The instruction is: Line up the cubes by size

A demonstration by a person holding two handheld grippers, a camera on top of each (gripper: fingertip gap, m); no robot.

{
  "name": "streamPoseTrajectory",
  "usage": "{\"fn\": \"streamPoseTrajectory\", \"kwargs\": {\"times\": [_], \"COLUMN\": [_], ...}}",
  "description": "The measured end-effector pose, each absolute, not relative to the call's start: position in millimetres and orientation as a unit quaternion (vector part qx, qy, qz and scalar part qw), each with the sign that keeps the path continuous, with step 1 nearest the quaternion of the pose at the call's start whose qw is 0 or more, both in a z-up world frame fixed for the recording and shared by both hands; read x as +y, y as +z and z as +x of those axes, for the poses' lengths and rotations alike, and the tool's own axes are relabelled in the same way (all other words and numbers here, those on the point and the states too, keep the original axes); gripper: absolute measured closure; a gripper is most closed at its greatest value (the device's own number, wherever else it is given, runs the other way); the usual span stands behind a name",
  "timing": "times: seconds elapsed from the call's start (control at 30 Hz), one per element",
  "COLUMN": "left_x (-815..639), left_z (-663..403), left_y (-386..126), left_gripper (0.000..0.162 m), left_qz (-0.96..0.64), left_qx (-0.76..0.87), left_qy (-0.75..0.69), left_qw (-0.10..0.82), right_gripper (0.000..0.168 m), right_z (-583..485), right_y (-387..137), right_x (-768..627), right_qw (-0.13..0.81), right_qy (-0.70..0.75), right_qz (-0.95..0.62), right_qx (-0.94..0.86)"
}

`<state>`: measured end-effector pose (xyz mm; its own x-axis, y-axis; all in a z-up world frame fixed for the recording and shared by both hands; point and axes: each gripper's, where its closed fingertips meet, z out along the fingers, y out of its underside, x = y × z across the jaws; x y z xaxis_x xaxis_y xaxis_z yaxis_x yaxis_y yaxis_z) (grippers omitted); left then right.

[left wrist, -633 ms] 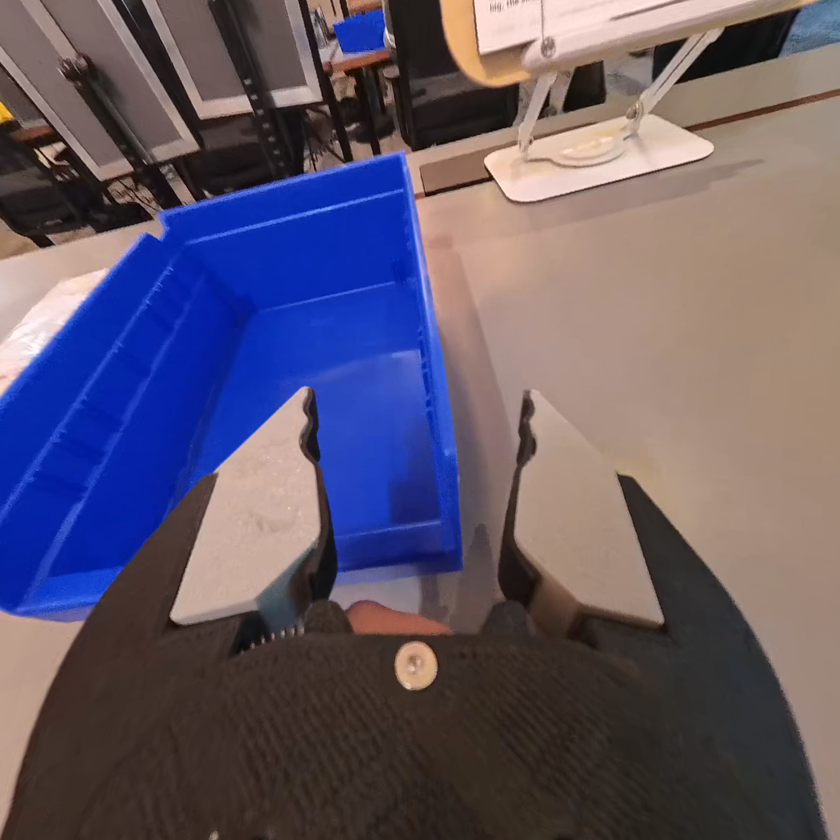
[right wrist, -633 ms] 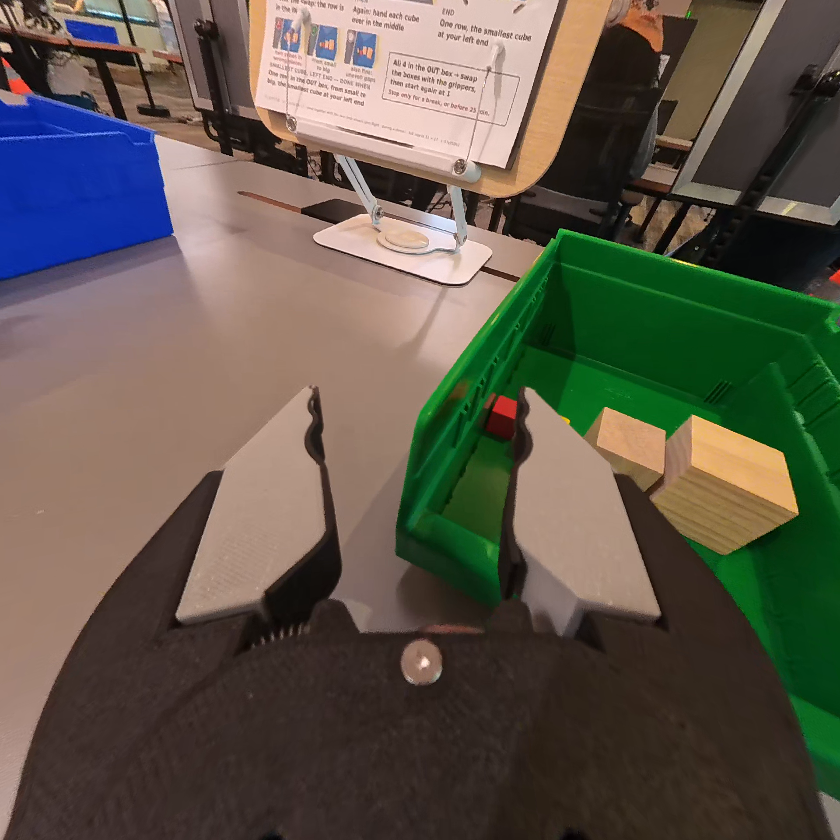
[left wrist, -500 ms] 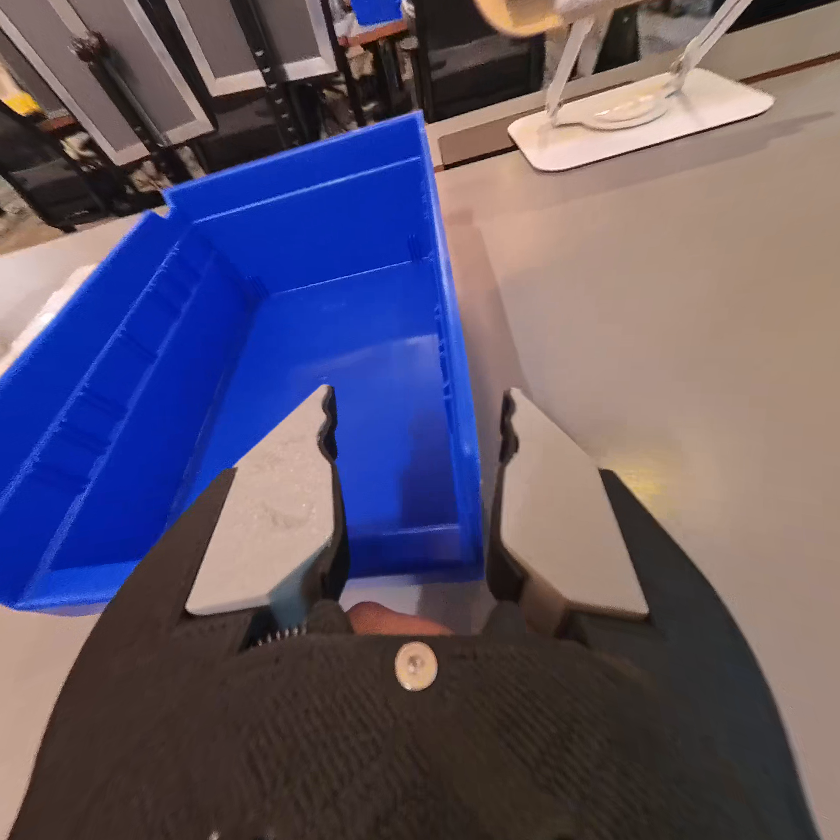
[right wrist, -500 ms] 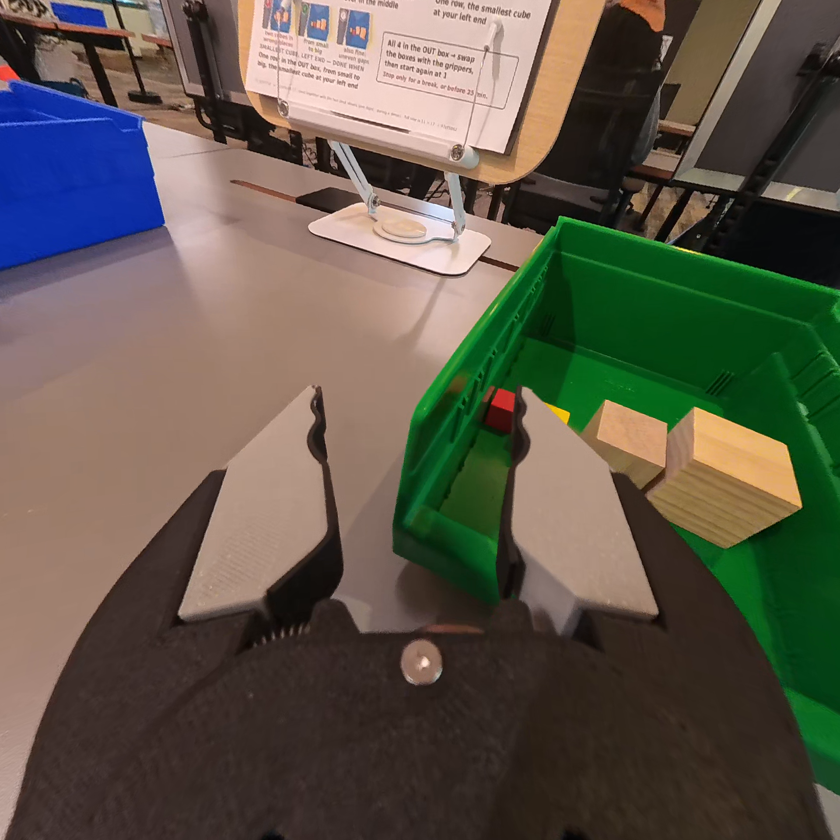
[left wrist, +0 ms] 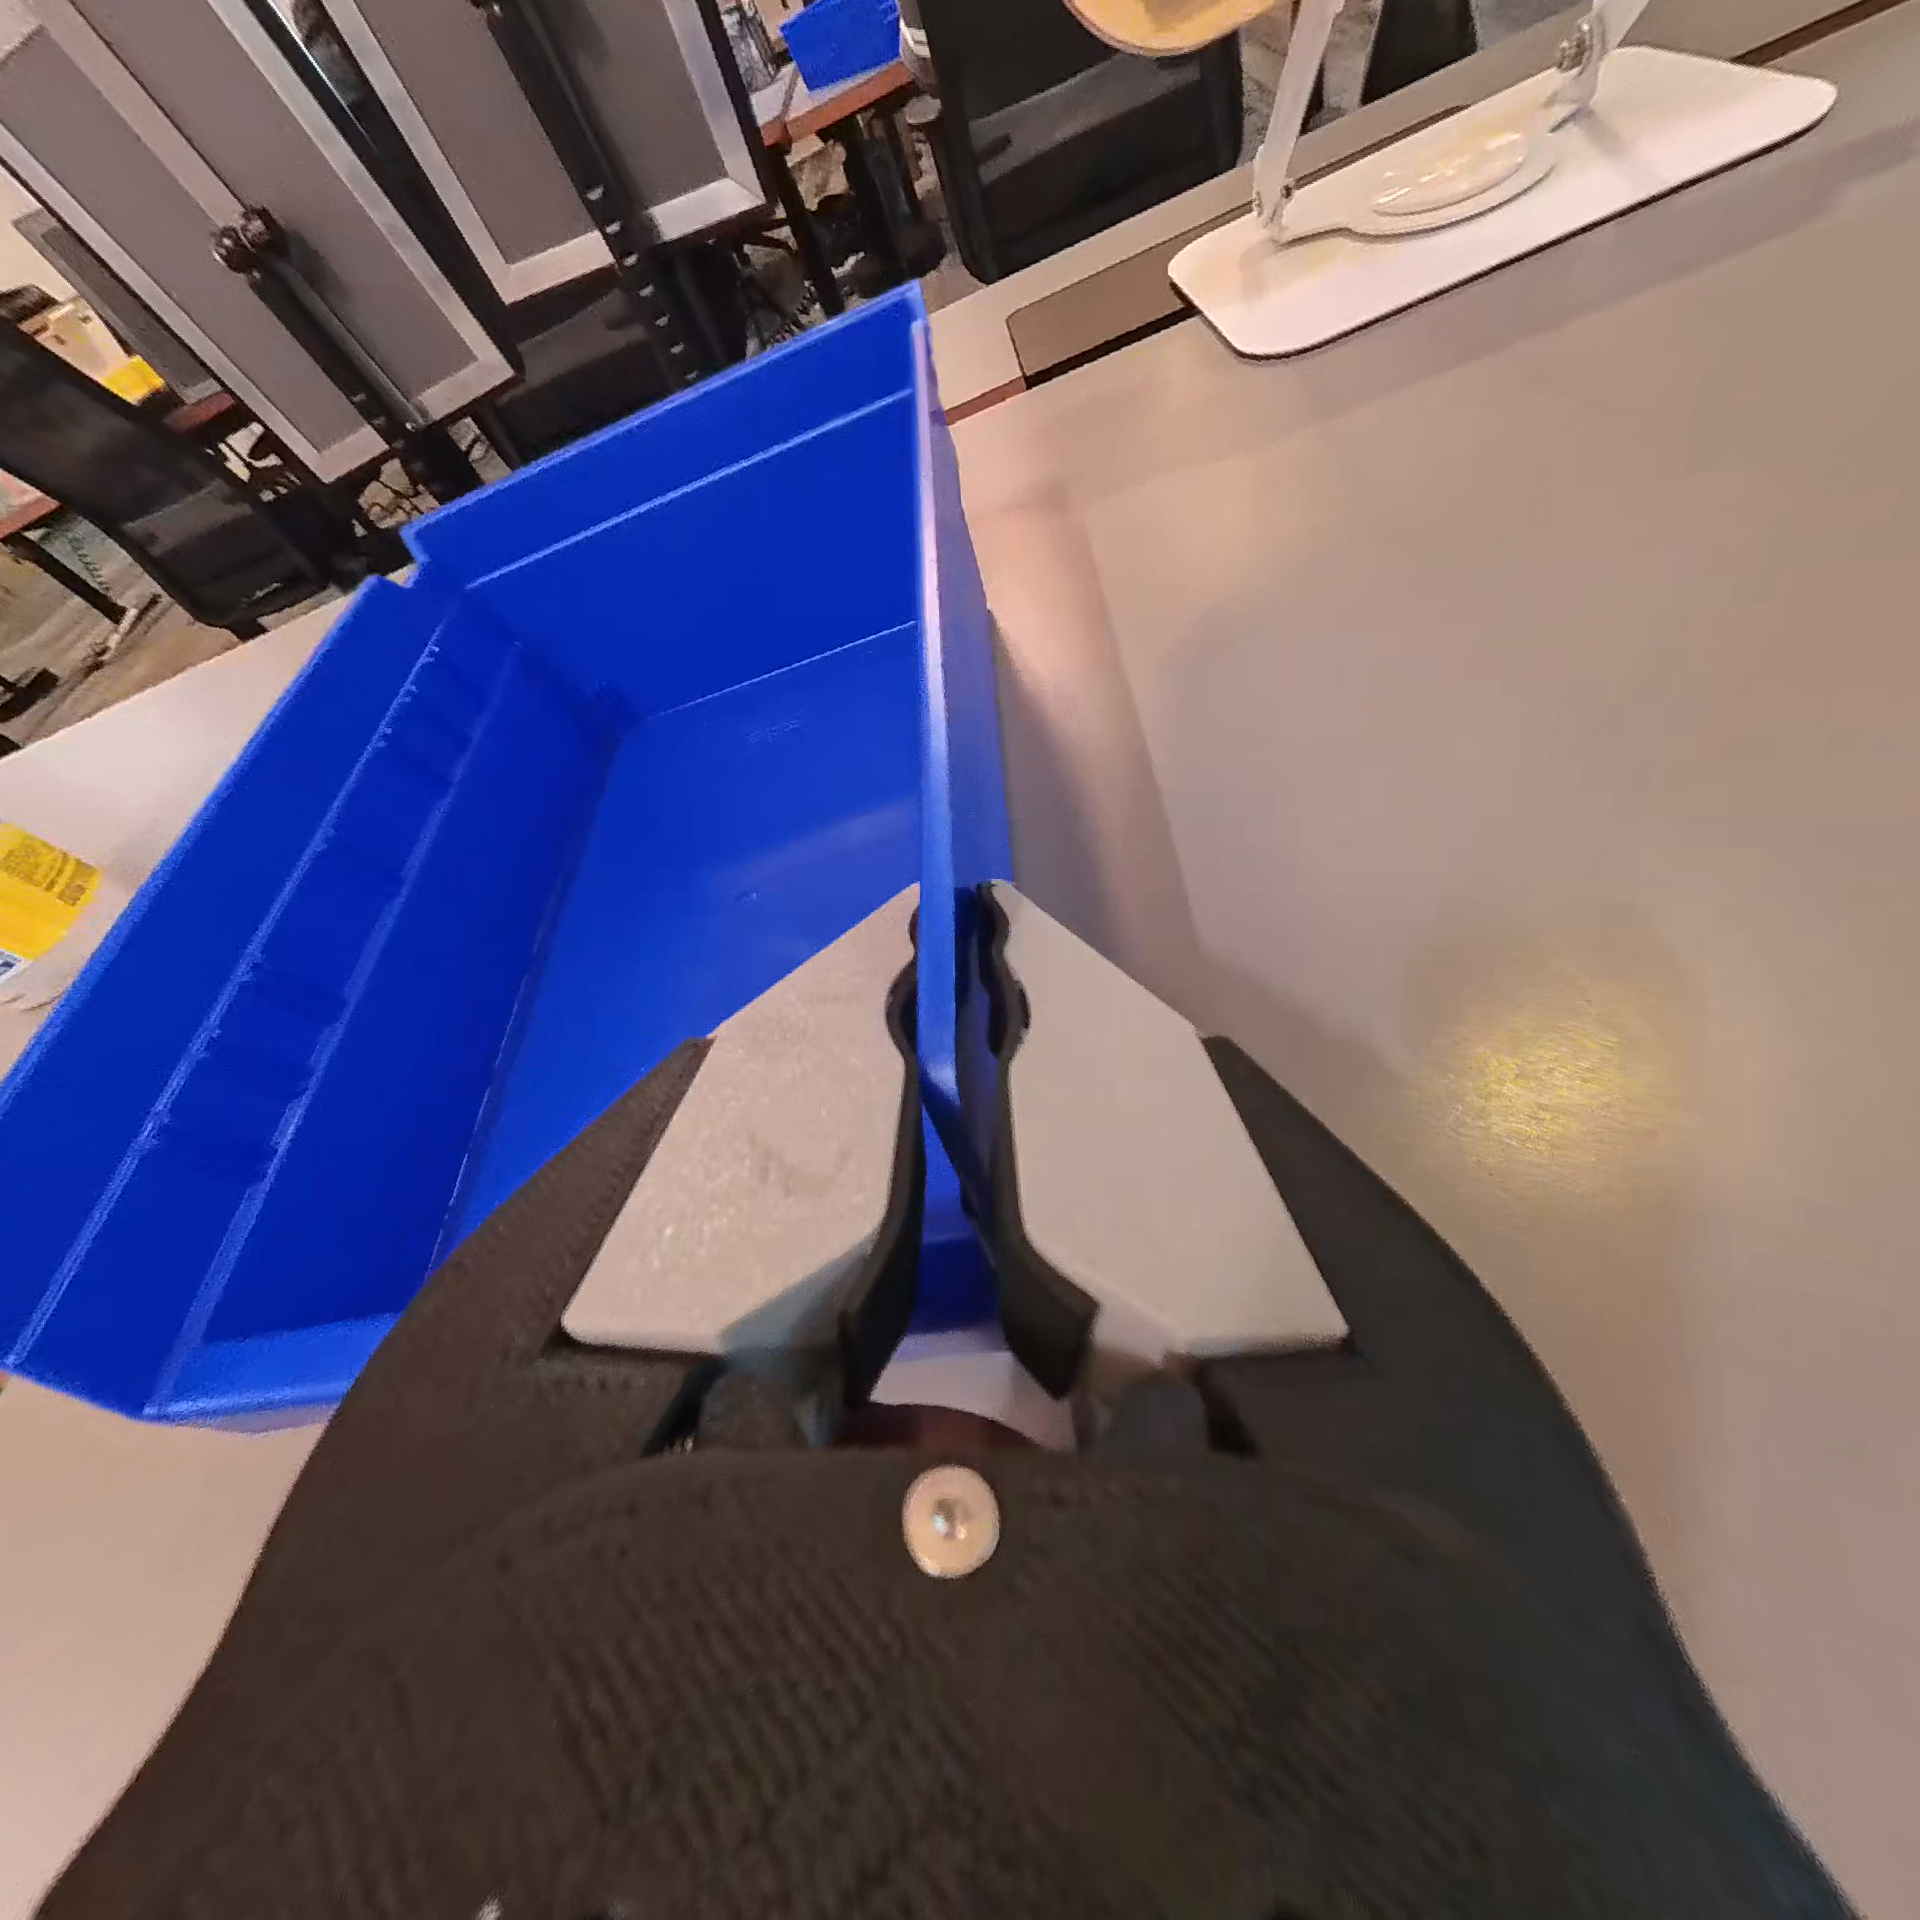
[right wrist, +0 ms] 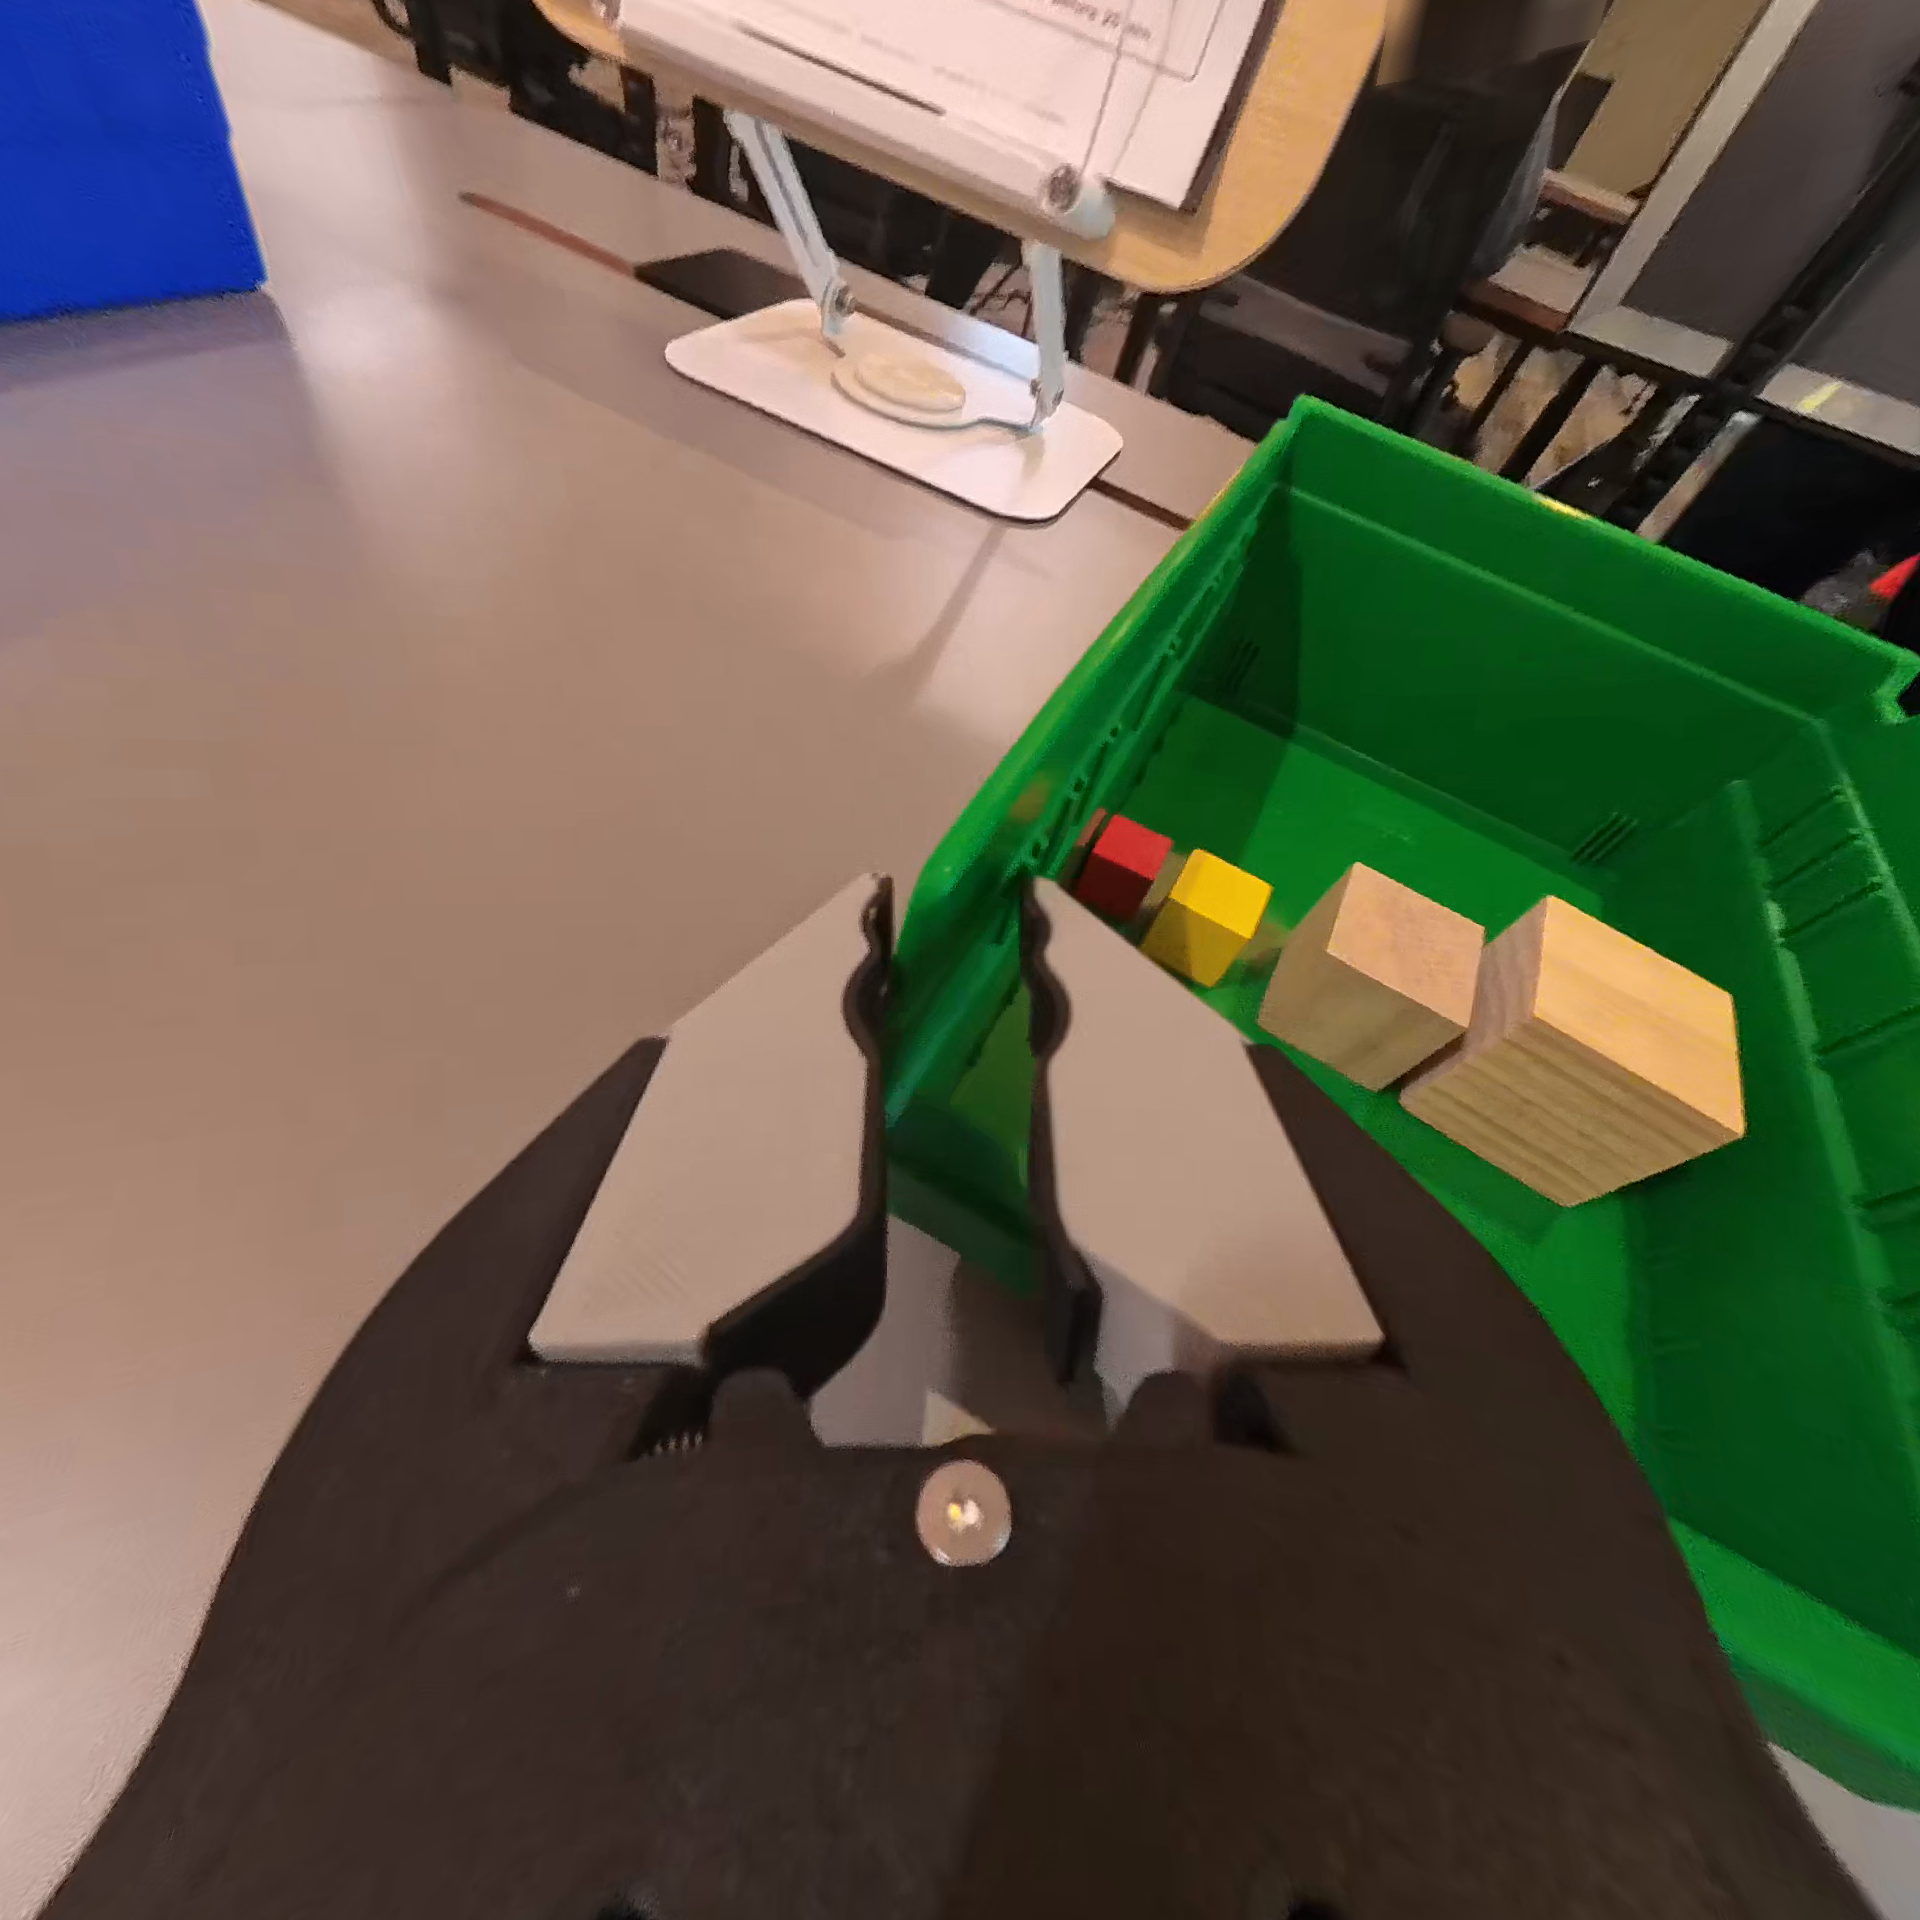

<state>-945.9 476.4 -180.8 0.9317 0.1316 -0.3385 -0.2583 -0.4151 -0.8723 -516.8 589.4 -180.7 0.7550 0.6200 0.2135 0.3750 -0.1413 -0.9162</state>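
The left hand-held gripper (left wrist: 948, 940) pinches the empty blue box's (left wrist: 665, 582) right wall, the right hand-held gripper (right wrist: 956, 925) pinches the green box's (right wrist: 1538, 665) left wall, likely to swap both boxes next.

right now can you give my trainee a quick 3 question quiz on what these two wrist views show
1. True or false: the blue bin has cubes in it.
2. What is the left hand-held gripper closed on?
A. the blue bin's right wall
B. a wooden cube
C. the stand's white base
3. Fill in: in the green bin the row runs red cube, yellow cube, then ____ wooden cubes.

Key
1. False; the part of its floor in view is bare.
2. A. The right hand-held gripper likewise straddles the green bin's left wall, nearly closed.
3. Two: a smaller wooden cube, then a larger wooden cube.
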Motion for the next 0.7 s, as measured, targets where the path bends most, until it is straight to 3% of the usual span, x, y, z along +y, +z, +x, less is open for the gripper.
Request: {"fn": "streamPoseTrajectory", "kwargs": {"times": [0.37, 0.7], "left_x": [449, 393], "left_z": [-942, -951], "left_y": [-127, -70], "left_gripper": [0.159, 0.159], "left_qz": [-0.791, -0.760], "left_qx": [0.031, 0.044], "left_qy": [0.112, 0.124], "left_qw": [0.600, 0.637], "right_gripper": [0.155, 0.153], "right_z": [-530, -647], "right_y": [-183, -184], "right_x": [574, 519], "right_qw": [0.507, 0.478], "right_qy": [0.061, 0.087], "right_qz": [-0.784, -0.775], "right_qx": [-0.353, -0.404]}}
